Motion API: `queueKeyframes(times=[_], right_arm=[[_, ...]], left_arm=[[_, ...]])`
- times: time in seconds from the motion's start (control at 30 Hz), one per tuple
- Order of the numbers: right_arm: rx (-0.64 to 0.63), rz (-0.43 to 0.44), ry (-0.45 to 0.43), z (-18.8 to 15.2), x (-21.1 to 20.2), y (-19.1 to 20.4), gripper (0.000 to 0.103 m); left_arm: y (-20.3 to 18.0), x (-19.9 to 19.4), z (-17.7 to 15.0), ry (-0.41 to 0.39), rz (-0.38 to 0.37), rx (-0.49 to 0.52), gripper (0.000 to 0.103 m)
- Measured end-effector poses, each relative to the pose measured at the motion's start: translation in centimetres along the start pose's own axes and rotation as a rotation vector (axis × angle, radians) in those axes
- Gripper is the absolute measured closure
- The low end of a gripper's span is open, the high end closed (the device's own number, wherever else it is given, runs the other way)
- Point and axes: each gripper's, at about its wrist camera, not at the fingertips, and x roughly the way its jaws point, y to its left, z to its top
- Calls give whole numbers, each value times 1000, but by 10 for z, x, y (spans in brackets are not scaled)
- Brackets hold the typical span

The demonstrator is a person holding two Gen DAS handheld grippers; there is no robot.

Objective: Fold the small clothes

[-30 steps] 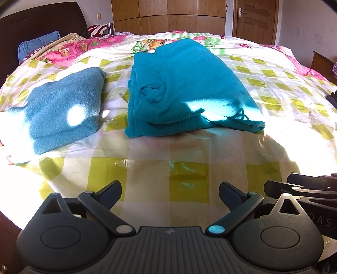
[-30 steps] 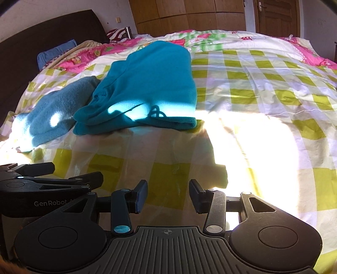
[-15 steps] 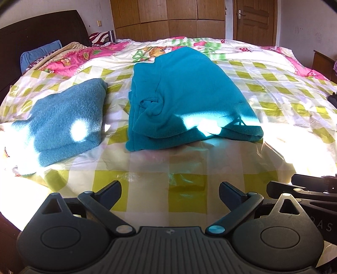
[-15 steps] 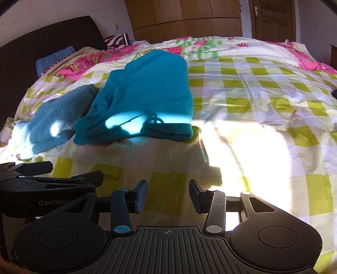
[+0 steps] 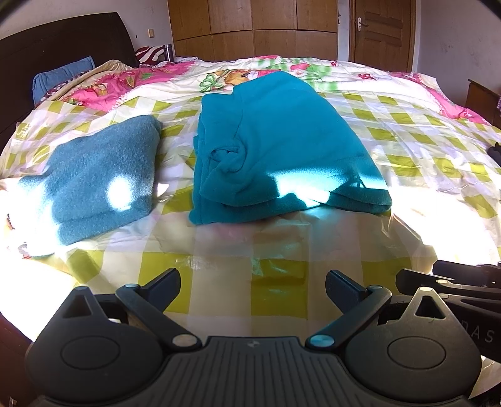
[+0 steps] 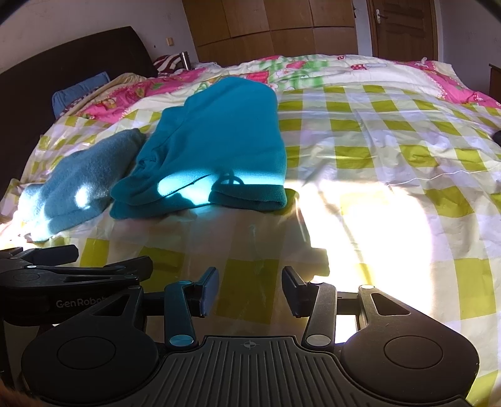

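We are seeing hard sunlight falling low across the bedspread (image 6: 375,131), blowing out a white patch at its near right in the right wrist view and at both near corners in the left wrist view. Bright spots are landing on the teal folded garment (image 5: 281,141) and the blue folded garment (image 5: 94,175), with dark shadows cutting across them. Fisheye distortion is bending the wardrobe (image 5: 250,28) and darkening the frame corners. Focus is staying sharp throughout.
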Motion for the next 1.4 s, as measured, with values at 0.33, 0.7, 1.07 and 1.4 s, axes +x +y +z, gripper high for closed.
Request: queueKeyframes(times=[0.33,0.7,1.07,1.4], right_arm=[[6,-1,2,1,2,1,56],[-2,-21,10,1,4,4,56],[-30,-42,7,2,4,12,56],[-29,-46,16,1,5,13,56]], left_arm=[[0,1,-2,10,9,3,0],[-1,2,-2,9,27,6,0],[-2,3,-3,11,47,11,0],[0,3,-4,9,54,8,0]])
